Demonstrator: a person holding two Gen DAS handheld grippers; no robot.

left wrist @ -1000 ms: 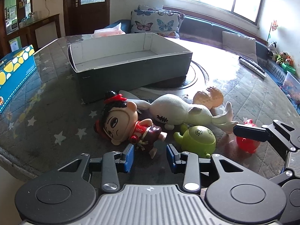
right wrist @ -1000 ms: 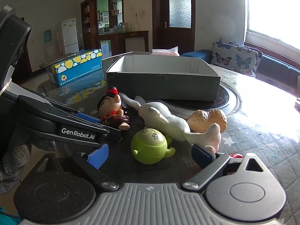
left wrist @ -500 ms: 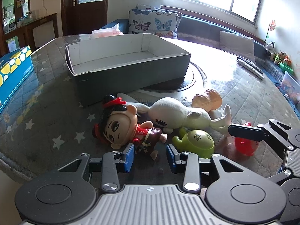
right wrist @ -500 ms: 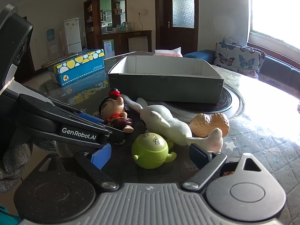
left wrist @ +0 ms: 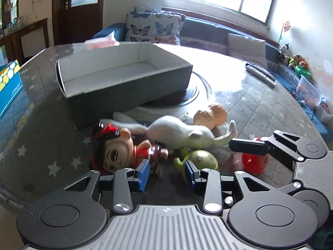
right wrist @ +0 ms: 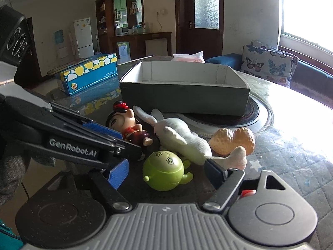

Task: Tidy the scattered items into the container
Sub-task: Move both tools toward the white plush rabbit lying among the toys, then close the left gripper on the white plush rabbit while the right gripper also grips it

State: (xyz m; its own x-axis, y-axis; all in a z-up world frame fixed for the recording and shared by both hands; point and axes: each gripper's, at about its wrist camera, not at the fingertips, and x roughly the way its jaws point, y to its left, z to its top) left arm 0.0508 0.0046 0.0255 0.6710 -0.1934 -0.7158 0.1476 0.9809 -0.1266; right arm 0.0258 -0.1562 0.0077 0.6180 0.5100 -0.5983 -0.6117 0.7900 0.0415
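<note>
An empty grey box [left wrist: 124,77] with a white inside stands on the table behind the toys. In front of it lie a black-haired doll [left wrist: 116,152], a white plush [left wrist: 183,135], a peanut-shaped toy [left wrist: 212,114], a green round toy [right wrist: 163,170] and a red toy [left wrist: 254,160]. My left gripper [left wrist: 166,175] is open, with the doll's feet just ahead between its blue pads and untouched. My right gripper [right wrist: 166,174] has its jaws closing around the green toy, with gaps on both sides. Most of the red toy hides behind the right gripper.
A blue and yellow tissue box [right wrist: 89,73] sits at the table's far left. The grey box rests partly on a dark turntable [right wrist: 249,112]. Remote controls [left wrist: 262,75] lie at the far right. The table edge [left wrist: 12,198] runs close under the left gripper.
The right jaws have narrowed around the green toy. The left view has tipped slightly down toward the doll, whose feet now sit between the pads.
</note>
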